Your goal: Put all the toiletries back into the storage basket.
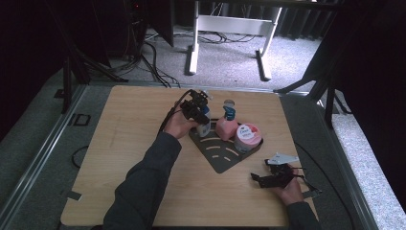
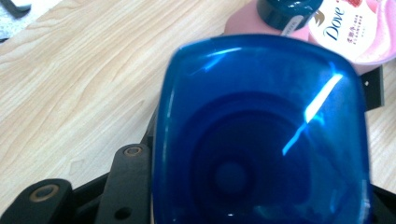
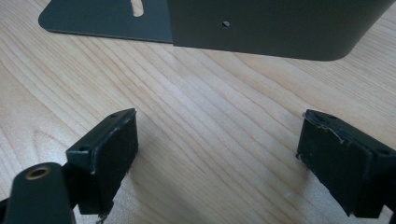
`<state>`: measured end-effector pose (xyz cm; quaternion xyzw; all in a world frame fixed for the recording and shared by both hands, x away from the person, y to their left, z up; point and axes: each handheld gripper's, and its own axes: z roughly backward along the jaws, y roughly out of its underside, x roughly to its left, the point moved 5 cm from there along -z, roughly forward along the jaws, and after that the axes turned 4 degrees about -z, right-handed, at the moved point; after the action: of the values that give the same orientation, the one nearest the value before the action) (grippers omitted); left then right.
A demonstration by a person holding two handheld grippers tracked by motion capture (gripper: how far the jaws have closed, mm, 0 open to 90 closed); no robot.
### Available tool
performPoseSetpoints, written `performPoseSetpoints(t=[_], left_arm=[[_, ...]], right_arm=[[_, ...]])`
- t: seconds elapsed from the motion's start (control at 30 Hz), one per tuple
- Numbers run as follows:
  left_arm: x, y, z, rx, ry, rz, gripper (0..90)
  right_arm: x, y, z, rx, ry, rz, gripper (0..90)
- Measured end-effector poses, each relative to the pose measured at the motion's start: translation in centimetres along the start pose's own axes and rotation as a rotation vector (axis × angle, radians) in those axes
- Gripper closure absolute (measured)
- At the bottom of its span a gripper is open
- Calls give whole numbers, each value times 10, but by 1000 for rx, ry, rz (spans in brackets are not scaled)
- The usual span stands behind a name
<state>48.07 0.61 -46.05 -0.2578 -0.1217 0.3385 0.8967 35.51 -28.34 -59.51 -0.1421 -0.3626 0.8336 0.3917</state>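
Blue see-through plastic, the cap of a bottle (image 2: 261, 135), sits right between the left gripper's (image 1: 197, 111) fingers. In the high view this blue-capped bottle (image 1: 205, 125) stands upright on the back corner of a dark metal rack (image 1: 221, 154), just beside a pink pump bottle (image 1: 226, 125). A round pink Dove jar (image 1: 247, 136) stands next to that one, on the same rack. The left fingers are closed around the blue-capped bottle and seem to pinch it near the top, though its far side hides one finger.

The right gripper (image 1: 273, 178) lies low on the wooden tabletop (image 1: 129, 124), near the front edge of the rack and apart from it. Its fingers (image 3: 109, 154) are spread wide with only bare wood between them.

It looks like the step in hand is gripping the blue-capped bottle on the rack. Whether it is being set down or picked up, I cannot tell. A lift would need to go straight up, so the pump bottle is not bumped.
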Motion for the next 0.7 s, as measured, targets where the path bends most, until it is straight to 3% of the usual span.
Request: performPoseSetpoints(t=[0.7], left_arm=[[6, -5, -18, -19, -38, 18, 552]], right_arm=[[0, 0, 0, 0, 0, 1, 120]])
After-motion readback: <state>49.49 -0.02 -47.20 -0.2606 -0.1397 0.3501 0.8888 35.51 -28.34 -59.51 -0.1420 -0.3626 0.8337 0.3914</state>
